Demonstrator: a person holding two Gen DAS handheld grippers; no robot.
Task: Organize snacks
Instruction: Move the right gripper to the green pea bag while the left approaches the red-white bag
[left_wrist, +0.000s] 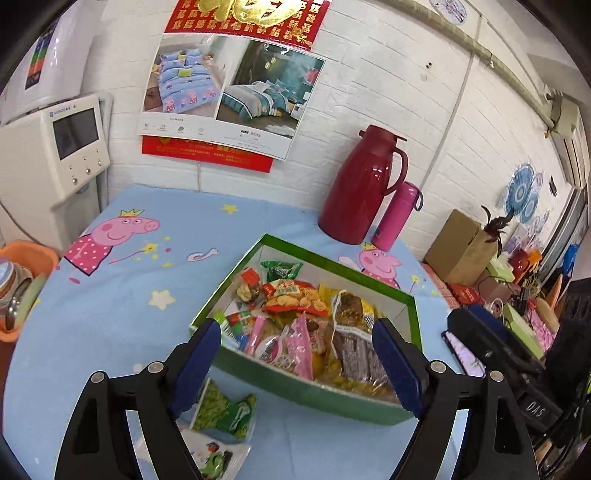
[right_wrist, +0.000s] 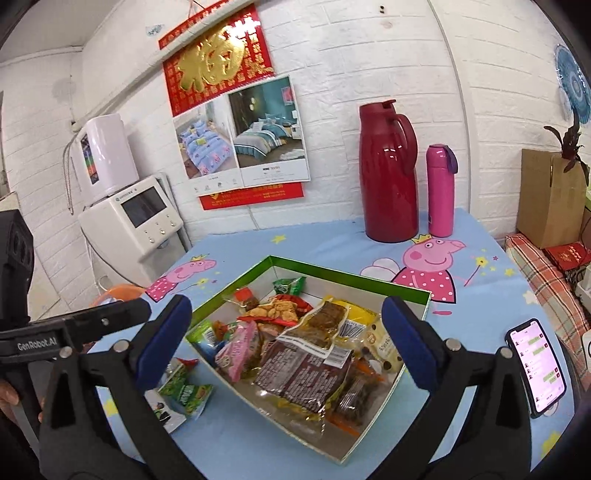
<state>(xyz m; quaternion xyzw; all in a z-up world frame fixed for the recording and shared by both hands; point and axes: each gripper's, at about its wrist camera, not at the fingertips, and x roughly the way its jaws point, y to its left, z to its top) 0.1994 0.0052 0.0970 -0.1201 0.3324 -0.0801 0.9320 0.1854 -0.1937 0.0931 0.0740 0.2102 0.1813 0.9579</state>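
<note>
Right wrist: hand-held gripper (right_wrist: 286, 341) spread wide, empty, above snack-filled green box (right_wrist: 402, 291); left hand-held gripper (left_wrist: 297, 363) likewise apart, seemingly empty.

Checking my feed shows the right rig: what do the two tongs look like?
Both tongs match: the left tongs and right tongs have black skeletal frames with triangular cut-outs, silver rivets at the joints and dark blue pads on the fingers. In the right wrist view, the left tool's black body reads "GenRobot.AI" in white. No cables visible.

green box (right_wrist: 343, 280): open, snack-filled | green packet (left_wrist: 225, 410): outside, just beside
</note>
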